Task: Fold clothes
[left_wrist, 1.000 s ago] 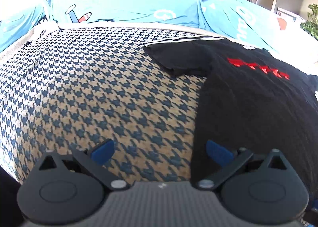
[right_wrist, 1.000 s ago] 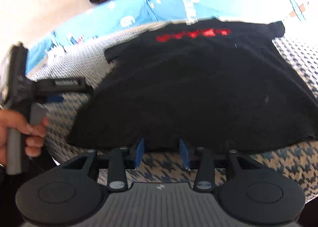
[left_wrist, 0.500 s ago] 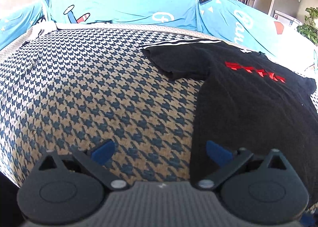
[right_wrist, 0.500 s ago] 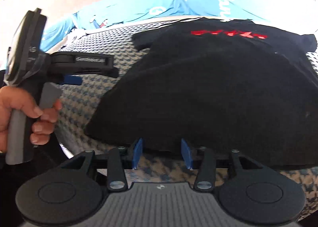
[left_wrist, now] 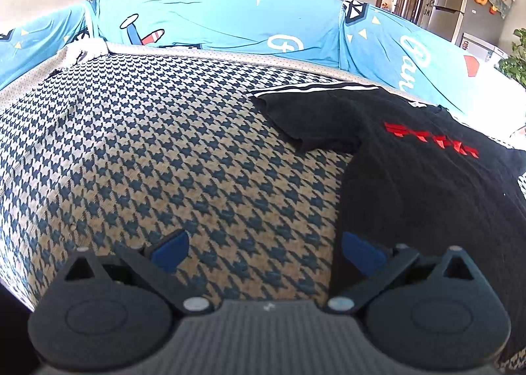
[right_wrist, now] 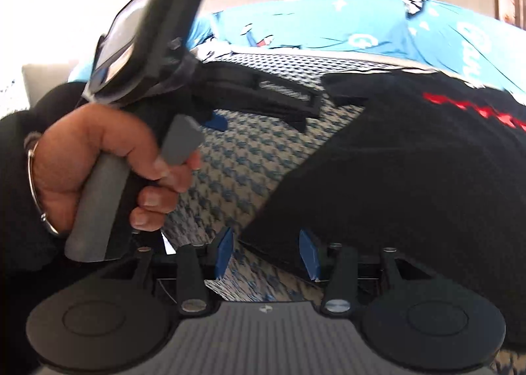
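Two grippers are seen above a houndstooth-covered surface [left_wrist: 171, 158]. The left gripper [left_wrist: 263, 251] is spread wide, with nothing between its fingers; the black T-shirt [left_wrist: 427, 197] is spread flat ahead and to its right. The right gripper [right_wrist: 266, 251] is held partly open, the shirt's near corner lying between its blue pads [right_wrist: 224, 251], not visibly pinched.
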Motion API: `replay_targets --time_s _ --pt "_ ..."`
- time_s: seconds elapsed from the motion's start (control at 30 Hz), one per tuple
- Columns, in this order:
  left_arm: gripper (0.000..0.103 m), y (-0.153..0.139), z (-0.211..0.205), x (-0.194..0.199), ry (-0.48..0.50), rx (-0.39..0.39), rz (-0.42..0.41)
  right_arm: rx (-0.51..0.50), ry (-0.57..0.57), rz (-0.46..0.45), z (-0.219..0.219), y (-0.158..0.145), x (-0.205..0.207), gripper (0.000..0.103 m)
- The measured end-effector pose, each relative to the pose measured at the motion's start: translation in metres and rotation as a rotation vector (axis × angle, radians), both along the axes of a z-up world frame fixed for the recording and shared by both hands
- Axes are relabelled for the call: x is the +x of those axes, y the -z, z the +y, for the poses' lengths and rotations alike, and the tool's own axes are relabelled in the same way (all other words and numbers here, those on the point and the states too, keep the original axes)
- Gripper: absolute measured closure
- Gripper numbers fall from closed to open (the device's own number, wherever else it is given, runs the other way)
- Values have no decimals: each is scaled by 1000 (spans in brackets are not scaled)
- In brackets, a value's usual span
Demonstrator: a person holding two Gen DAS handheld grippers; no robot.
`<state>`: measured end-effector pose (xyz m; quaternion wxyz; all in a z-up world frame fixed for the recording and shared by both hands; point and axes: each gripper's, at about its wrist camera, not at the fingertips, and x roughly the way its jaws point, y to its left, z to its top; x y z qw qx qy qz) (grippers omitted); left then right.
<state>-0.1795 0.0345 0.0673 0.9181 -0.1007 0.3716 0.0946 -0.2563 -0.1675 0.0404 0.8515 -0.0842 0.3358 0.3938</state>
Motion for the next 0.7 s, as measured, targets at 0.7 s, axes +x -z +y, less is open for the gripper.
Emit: replay_targets --time_s 0.7 --pt "0 -13 10 -5 -18 -4 -42 -44 -19 -61 36 12 1 93"
